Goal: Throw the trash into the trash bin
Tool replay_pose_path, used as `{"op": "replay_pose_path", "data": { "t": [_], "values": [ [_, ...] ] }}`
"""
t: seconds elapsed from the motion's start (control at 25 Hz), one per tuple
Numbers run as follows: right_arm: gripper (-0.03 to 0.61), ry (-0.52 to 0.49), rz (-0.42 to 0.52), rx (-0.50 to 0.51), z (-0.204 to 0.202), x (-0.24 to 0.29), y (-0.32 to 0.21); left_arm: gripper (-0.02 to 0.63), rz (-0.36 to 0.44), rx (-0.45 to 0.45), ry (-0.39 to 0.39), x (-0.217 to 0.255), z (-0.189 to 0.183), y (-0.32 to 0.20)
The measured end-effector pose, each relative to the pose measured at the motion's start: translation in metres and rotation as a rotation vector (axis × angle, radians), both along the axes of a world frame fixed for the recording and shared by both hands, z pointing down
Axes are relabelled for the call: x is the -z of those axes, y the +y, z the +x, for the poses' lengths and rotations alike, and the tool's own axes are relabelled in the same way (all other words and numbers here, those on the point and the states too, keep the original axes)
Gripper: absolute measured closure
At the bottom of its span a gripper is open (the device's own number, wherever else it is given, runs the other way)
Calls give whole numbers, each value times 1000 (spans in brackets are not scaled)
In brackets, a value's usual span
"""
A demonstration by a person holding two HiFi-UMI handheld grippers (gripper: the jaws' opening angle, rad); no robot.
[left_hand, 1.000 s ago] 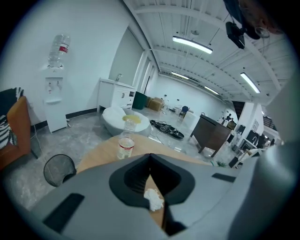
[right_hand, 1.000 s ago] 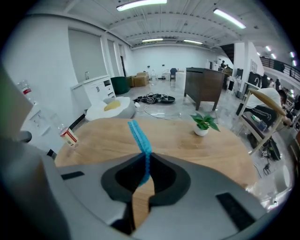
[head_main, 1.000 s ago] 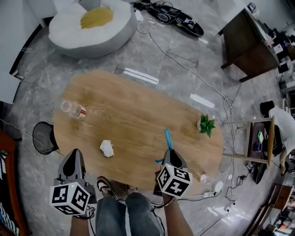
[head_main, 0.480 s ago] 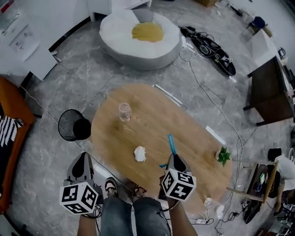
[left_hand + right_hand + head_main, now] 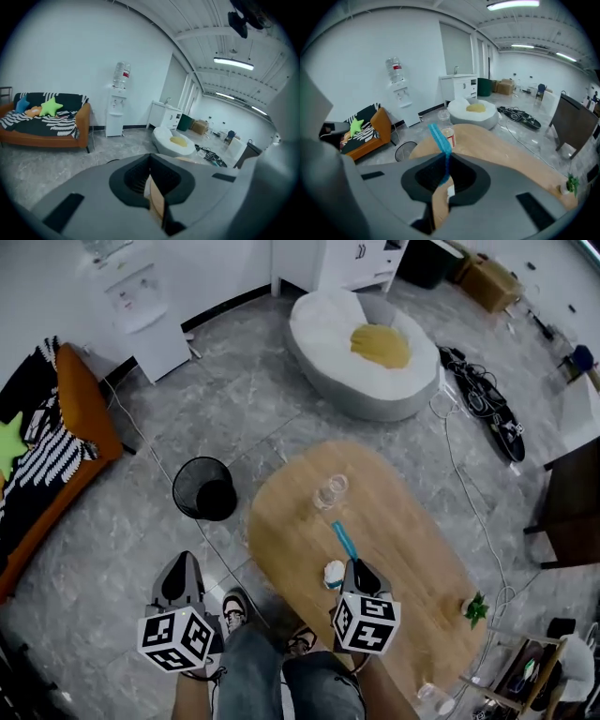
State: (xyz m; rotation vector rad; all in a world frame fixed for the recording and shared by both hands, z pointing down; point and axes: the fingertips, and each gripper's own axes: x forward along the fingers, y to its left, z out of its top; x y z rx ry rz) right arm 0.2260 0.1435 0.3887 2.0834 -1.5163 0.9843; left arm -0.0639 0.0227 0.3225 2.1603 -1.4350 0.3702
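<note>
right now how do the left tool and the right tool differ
The right tool is shut on a blue strip; the left tool is shut with nothing in it. The right tool is over the table; the left tool is over the floor, nearer the bin. Both are shut and point forward and down.
</note>
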Motion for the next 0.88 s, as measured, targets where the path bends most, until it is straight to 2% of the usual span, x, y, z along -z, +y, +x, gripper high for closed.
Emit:
{"op": "replay_pose_path", "data": {
  "t": [0.2, 0.56, 0.88],
  "values": [
    [552, -15, -3, 78, -47, 0, -52, 623, -23, 71, 6, -16, -41, -29],
    [552, -44, -18, 168, -141, -16, -168, 623, -55, 96, -14, -44, -111, -123],
    [552, -63, -67, 248, -211, -71, -270, 623, -89, 91, -22, -90, -169, -205]
  ]
}}
